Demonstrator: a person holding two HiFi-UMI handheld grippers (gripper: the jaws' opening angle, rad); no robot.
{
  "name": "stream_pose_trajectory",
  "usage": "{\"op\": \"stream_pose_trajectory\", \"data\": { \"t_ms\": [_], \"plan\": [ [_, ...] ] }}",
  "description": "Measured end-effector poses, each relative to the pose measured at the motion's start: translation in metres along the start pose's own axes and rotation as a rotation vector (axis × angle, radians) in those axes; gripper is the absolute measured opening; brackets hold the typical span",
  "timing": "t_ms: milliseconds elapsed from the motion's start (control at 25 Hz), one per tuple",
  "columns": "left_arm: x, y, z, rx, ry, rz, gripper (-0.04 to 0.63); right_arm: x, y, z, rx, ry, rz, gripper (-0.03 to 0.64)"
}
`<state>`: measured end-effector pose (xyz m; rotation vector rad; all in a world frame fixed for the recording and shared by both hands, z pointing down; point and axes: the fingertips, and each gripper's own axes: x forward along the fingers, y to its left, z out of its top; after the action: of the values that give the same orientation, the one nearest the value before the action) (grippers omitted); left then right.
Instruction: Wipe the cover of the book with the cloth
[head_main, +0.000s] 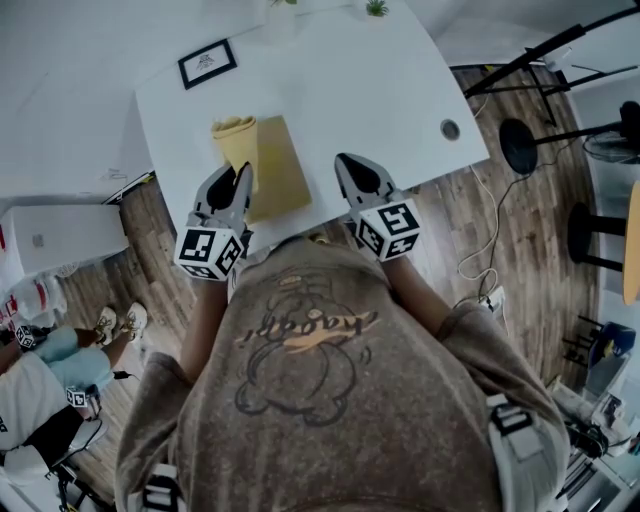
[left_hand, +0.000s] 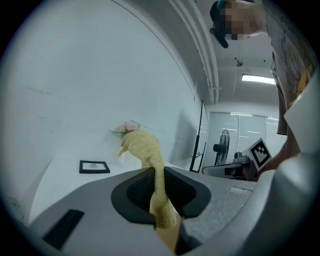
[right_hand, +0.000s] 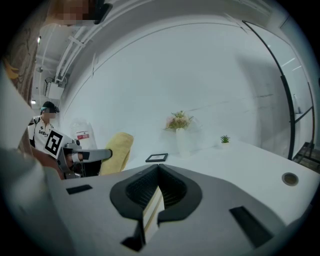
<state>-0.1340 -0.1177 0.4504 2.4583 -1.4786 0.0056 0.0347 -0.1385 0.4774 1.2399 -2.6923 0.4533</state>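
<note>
While the left hand-held gripper (head_main: 243, 172) pinches the yellow cloth (head_main: 234, 132), the cloth stretches away from its jaws, bunched at the book's (head_main: 282, 172) far left corner. The tan book lies flat on the white tabletop (head_main: 380, 90), long axis pointing away from the person, between both grippers. The right hand-held gripper (head_main: 346, 162) has its jaws pressed together, near the book's right side.
</note>
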Motion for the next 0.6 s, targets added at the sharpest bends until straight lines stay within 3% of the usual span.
{"op": "stream_pose_trajectory", "data": {
  "t_ms": [600],
  "plan": [
    [0.0002,-0.0005,0.0000,-0.044,0.015,0.010,0.049,0.0038,0.0064,0.0053,0.006,-0.006,0.028,-0.008]
  ]
}}
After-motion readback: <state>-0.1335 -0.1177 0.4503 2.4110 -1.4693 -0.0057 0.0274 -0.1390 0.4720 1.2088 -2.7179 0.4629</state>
